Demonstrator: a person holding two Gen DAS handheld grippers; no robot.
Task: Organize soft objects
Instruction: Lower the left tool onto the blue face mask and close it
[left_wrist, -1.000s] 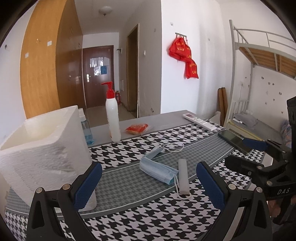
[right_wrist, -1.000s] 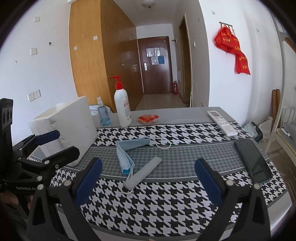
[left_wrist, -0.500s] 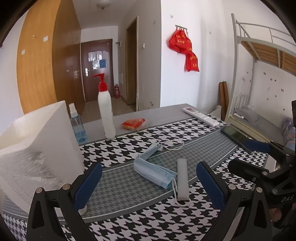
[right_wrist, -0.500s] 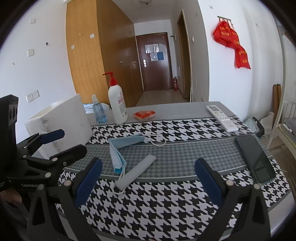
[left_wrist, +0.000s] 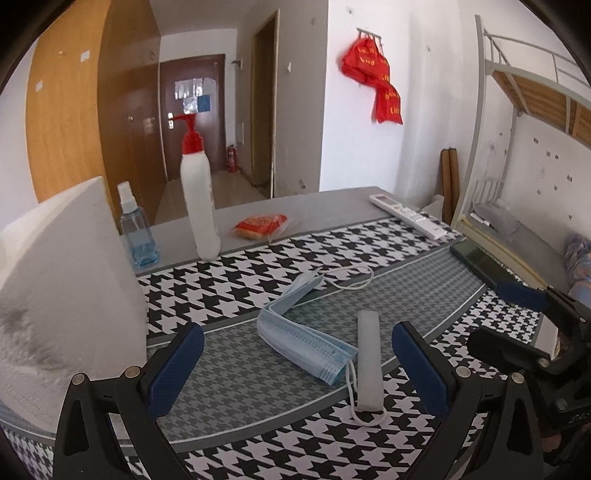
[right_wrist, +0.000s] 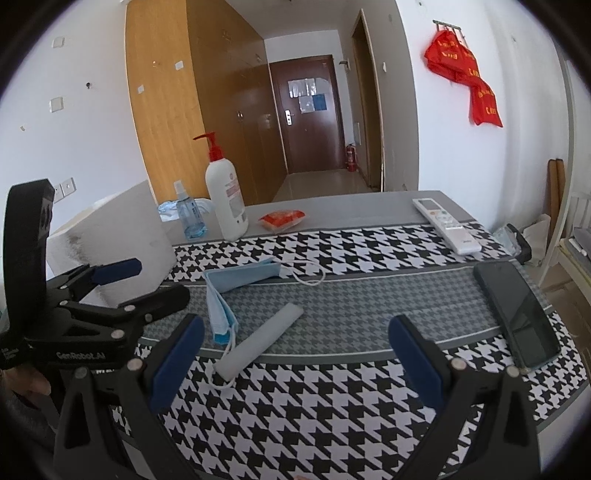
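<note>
Across the houndstooth-clothed table (left_wrist: 229, 288), mid-frame, a folded blue face mask (left_wrist: 303, 336), both grippers' jaws wide apart, empty.

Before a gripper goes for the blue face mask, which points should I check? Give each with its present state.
1. Left gripper open, holding nothing: ok.
2. Right gripper open, holding nothing: ok.
3. Face mask unobstructed from above: ok.
4. Ear loop free: not ok, it passes around the white bar.
5. Phone clear of the mask: ok.
6. Space inside the foam box: cannot tell.
</note>
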